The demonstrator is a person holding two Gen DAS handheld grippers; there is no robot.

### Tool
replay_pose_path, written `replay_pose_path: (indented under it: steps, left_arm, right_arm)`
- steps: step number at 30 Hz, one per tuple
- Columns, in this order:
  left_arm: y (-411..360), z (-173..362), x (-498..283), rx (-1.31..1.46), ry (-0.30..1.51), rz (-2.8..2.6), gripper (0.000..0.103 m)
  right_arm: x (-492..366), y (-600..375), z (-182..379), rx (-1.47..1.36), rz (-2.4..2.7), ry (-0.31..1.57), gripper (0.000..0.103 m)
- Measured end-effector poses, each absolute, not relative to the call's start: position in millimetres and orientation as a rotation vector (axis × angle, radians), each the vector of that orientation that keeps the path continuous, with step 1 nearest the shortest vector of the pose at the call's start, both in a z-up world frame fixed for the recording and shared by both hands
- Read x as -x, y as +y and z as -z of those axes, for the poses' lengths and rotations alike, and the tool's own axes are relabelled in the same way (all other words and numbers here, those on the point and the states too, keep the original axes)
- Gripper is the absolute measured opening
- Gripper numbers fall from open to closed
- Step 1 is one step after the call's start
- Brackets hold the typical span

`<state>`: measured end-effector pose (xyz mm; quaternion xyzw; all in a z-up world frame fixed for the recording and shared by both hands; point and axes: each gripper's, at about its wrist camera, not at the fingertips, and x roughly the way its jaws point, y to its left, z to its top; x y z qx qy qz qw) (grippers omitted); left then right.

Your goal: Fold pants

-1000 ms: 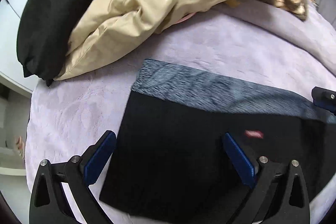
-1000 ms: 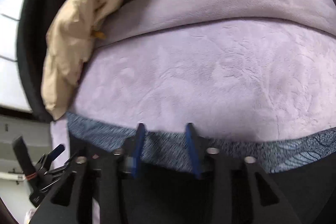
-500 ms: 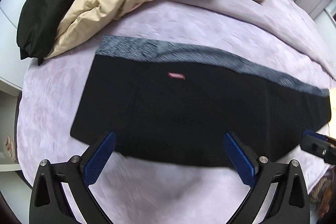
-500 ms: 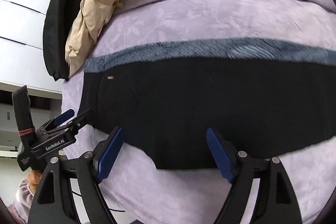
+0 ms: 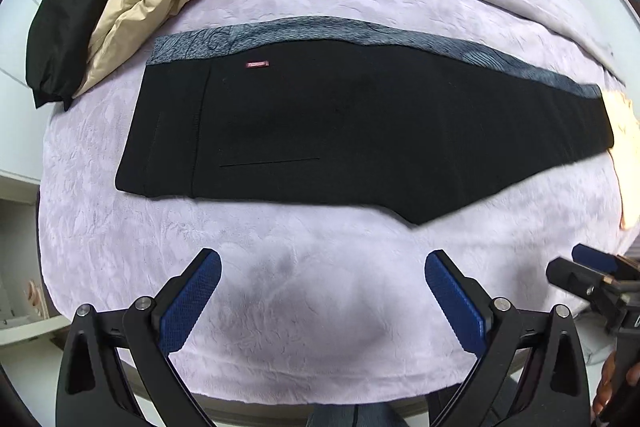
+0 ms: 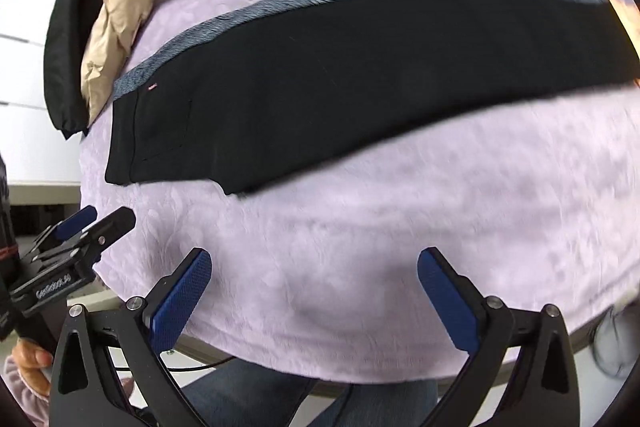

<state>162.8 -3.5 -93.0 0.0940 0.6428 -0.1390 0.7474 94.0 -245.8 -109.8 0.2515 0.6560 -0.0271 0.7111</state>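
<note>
Left wrist view: pants point(image 5: 360, 131) are lying flat (legs stacked), ready for folding. Both hand-held grippers, left hand-held gripper point(image 5: 322, 291) and right hand-held gripper point(image 6: 314, 287), are gaping wide, gripping nothing.

On the body of my left gripper point(image 6: 76, 247), seen from the right wrist camera, white lettering runs along the black housing; it looks like "GenRobot.AI", though blur softens the letters. The black pants point(image 5: 360, 131) carry a small red tab point(image 5: 257, 64) near their grey-blue edge, just below the patterned band; it seems to bear tiny writing, too small for me to read. In the right wrist view the same tab point(image 6: 152, 87) is only a pink speck. I can read nothing else
</note>
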Motion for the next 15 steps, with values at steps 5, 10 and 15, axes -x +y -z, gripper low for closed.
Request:
replay_pose_path:
  steps: [5, 10, 15]
  left_arm:
    - [-10.7, 89.8, -160.5, -0.209, 1.395, 0.340, 0.102]
    - [-15.1, 95.9, -161.7, -0.231, 1.397, 0.371, 0.102]
    - [-28.1, 105.7, -159.0, -0.271, 1.420, 0.361, 0.102]
  right_arm:
    - [-94.6, -252.6, 97.7, -0.554, 0.107, 1.420, 0.103]
    - [-87.5, -252.8, 100.9, -0.587, 0.135, 1.450, 0.103]
    - [-77.6, -262.9, 105.3, -0.592, 0.138, 1.470, 0.103]
